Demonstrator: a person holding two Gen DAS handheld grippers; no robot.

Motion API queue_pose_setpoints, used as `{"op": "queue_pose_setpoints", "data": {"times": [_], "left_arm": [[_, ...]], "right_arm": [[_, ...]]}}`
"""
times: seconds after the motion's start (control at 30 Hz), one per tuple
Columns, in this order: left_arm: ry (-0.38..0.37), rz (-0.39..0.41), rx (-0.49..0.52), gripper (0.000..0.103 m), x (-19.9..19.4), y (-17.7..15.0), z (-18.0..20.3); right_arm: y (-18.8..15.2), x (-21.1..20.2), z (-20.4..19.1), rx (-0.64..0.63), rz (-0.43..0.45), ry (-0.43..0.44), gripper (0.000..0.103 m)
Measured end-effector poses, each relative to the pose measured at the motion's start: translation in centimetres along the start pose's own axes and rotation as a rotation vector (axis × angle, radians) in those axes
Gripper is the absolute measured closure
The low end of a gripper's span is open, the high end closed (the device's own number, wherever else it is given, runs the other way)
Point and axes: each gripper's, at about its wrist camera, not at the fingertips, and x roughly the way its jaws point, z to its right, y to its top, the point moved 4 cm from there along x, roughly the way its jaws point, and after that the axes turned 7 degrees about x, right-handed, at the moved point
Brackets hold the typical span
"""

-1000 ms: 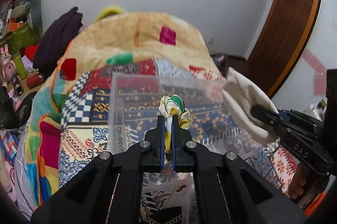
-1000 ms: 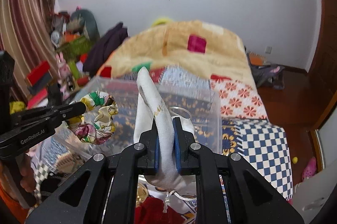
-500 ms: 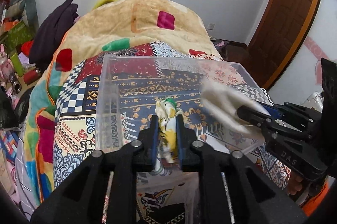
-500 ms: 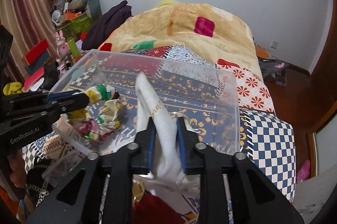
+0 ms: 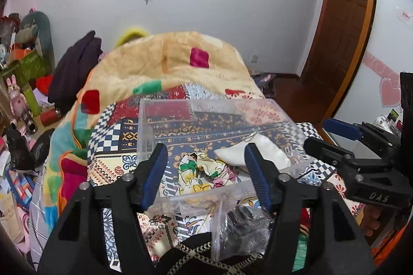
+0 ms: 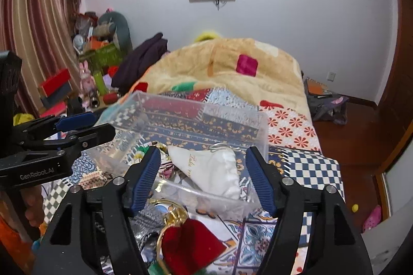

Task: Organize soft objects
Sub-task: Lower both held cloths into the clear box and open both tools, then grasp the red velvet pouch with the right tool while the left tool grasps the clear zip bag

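A clear plastic bin (image 5: 165,104) (image 6: 260,130) stands on the patterned bed. Inside it lie a floral scrunchie (image 5: 204,173) and a white cloth pouch (image 5: 260,153) (image 6: 214,171), side by side. My left gripper (image 5: 206,173) is open and empty, just in front of the bin's near wall. My right gripper (image 6: 204,178) is open and empty, above the bin's near edge with the pouch between its fingers' line of sight. Each gripper shows in the other's view, the right one (image 5: 343,138) and the left one (image 6: 74,125).
Near me, before the bin, lie a grey furry item in a plastic bag (image 5: 242,231), a black woven item (image 5: 196,257), a red pouch (image 6: 191,246) and a gold ring (image 6: 175,215). A beige blanket (image 5: 165,58) covers the far bed. Clutter stands left; a door (image 5: 335,24) right.
Both grippers opened and let go: the scrunchie and the white pouch dropped into the bin. Both grippers pulled back and up a little.
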Motion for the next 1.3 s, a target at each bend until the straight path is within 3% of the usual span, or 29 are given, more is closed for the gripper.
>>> {"op": "queue_pose_setpoints", "data": {"times": [0.23, 0.53, 0.77, 0.83, 0.9, 1.1, 1.3], "left_arm": [[-0.021, 0.023, 0.005, 0.029, -1.6, -1.4, 1.0], [-0.052, -0.089, 0.007, 0.029, 0.9, -6.0, 2.0], [-0.063, -0.140, 0.024, 0.030, 2.3, -8.0, 2.8], [-0.071, -0.151, 0.032, 0.037, 2.7, -8.4, 3.1], [-0.083, -0.164, 0.035, 0.050, 3.1, -8.7, 3.5], [-0.121, -0.160, 0.039, 0.077, 3.4, -8.9, 4.4], [-0.107, -0.119, 0.043, 0.088, 2.0, -8.8, 4.3]], "right_arm": [[-1.7, -1.3, 0.0, 0.002, 0.001, 0.005, 0.030], [-6.7, 1.0, 0.4, -0.010, -0.144, 0.007, 0.030], [-8.5, 3.0, 0.5, 0.025, -0.228, 0.040, 0.030], [-8.7, 3.4, 0.5, 0.045, -0.244, 0.055, 0.035], [-9.0, 4.0, 0.4, 0.057, -0.270, 0.067, 0.052], [-9.4, 4.0, 0.1, 0.089, -0.288, 0.113, 0.086], [-8.8, 2.6, -0.3, 0.075, -0.246, 0.123, 0.088]]}}
